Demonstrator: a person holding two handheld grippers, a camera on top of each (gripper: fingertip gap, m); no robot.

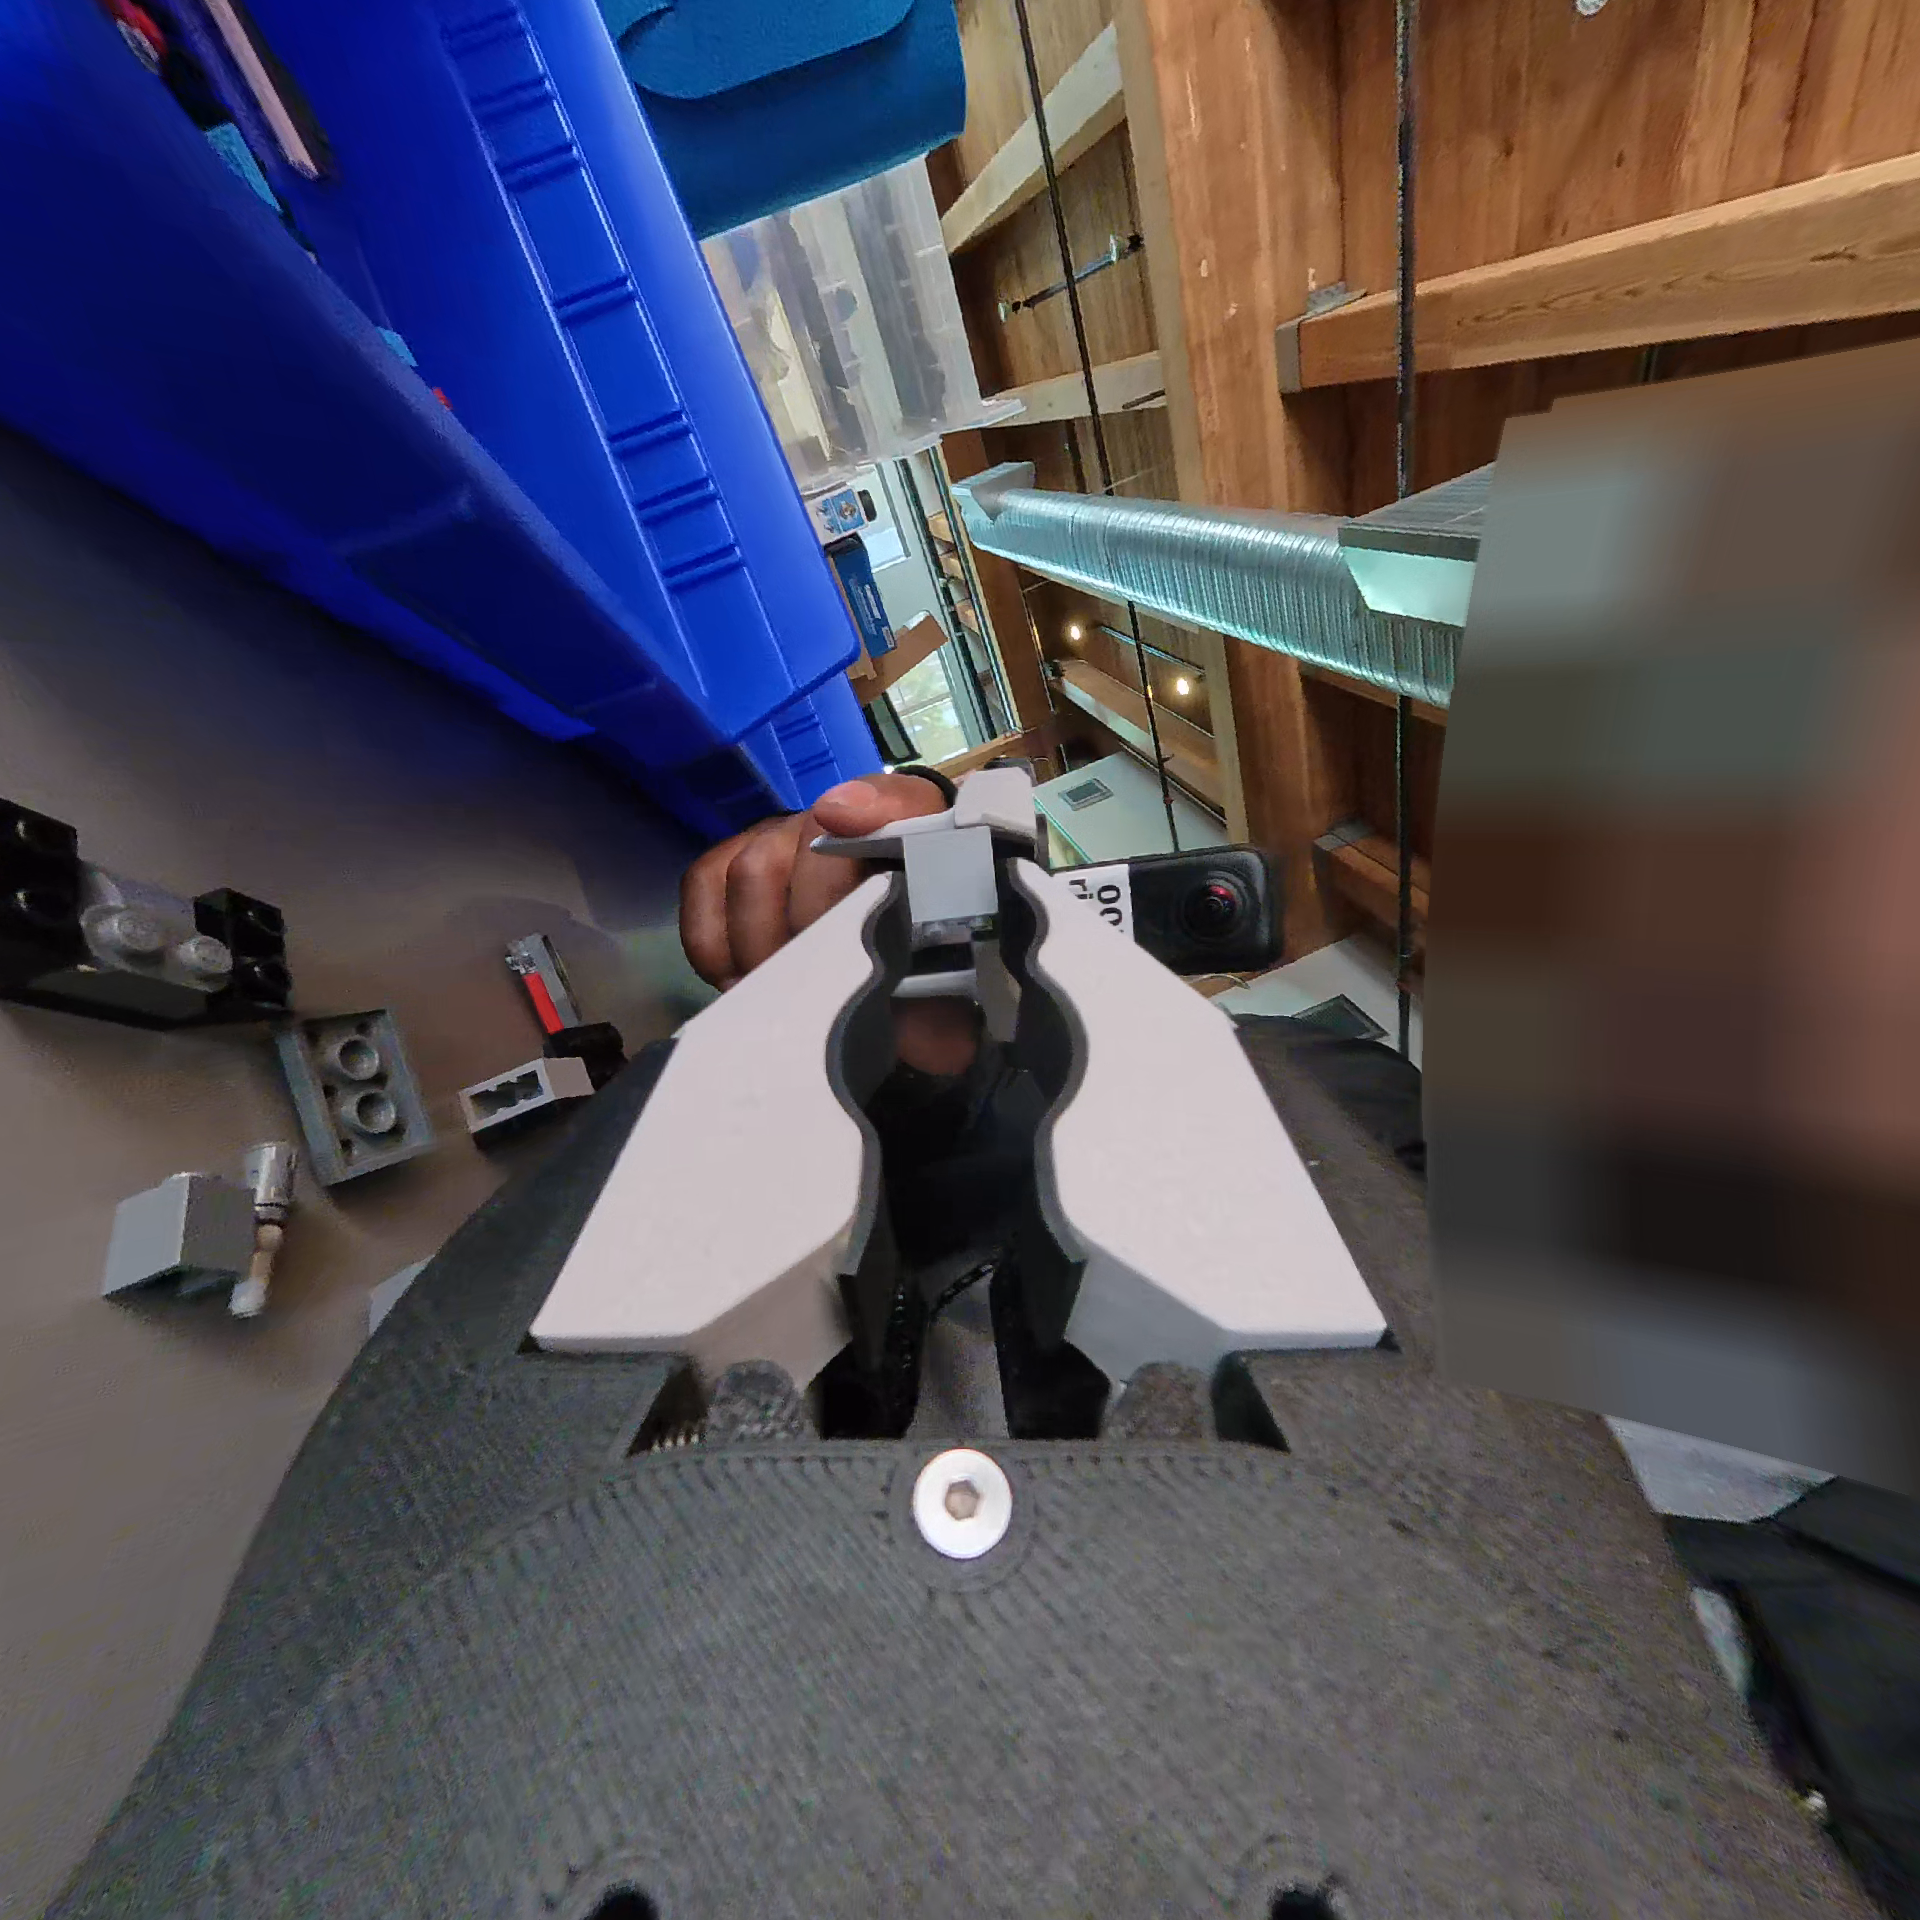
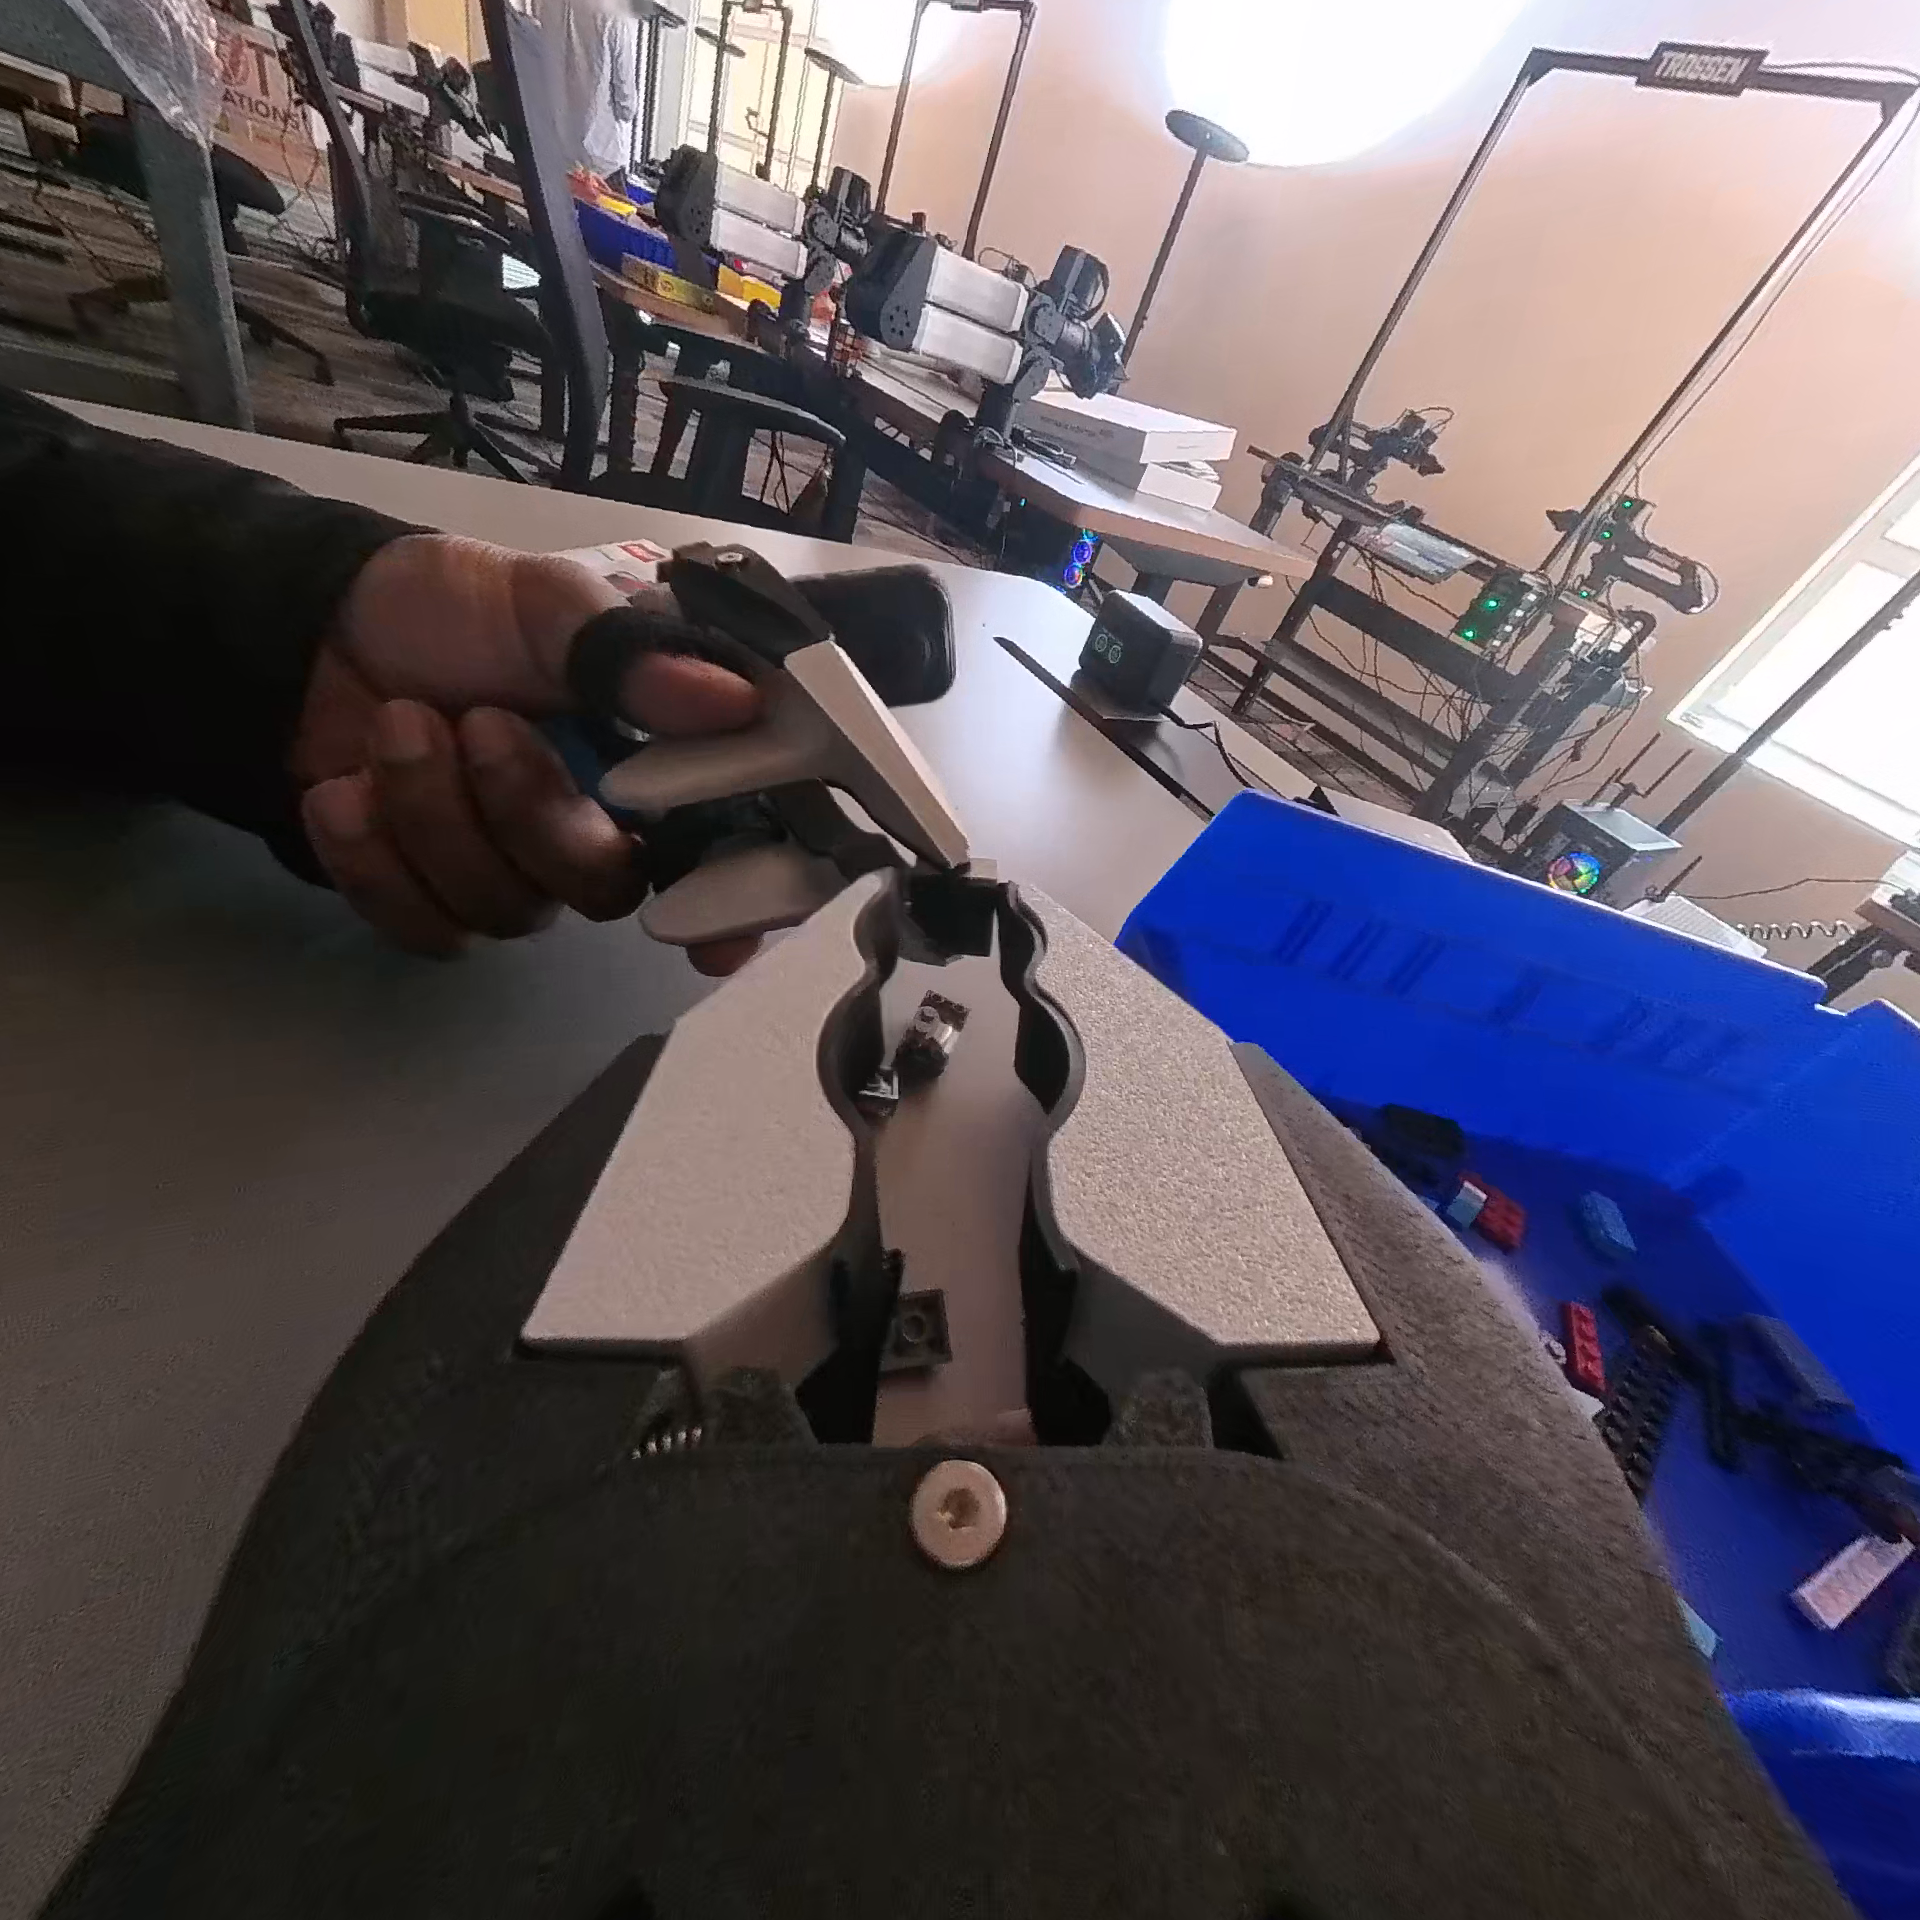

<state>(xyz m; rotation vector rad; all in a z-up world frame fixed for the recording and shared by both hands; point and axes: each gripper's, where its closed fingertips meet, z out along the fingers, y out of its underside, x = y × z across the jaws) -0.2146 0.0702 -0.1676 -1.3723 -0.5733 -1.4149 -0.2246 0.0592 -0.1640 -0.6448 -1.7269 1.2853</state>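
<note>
My left gripper (image 1: 948, 883) is shut on a small grey brick (image 1: 945, 873), held up above the grey table (image 1: 312, 727). The right gripper's fingertips (image 1: 971, 816) meet that brick from the far side, with a hand (image 1: 758, 894) behind them. In the right wrist view my right gripper (image 2: 948, 914) is shut on a small dark-looking brick (image 2: 945, 920). The left gripper's fingertips (image 2: 961, 857), held by a hand (image 2: 457, 748), touch its top. I cannot tell whether both grip one piece or two joined pieces.
Loose bricks lie on the table at left: a black and grey assembly (image 1: 135, 925), a grey two-by-two brick (image 1: 353, 1091), a grey block with a pin (image 1: 197, 1236). Blue bins (image 1: 520, 416) stand behind them. A blue bin (image 2: 1507, 987) holding several bricks is at right. The tips of both grippers are at nearly the same place.
</note>
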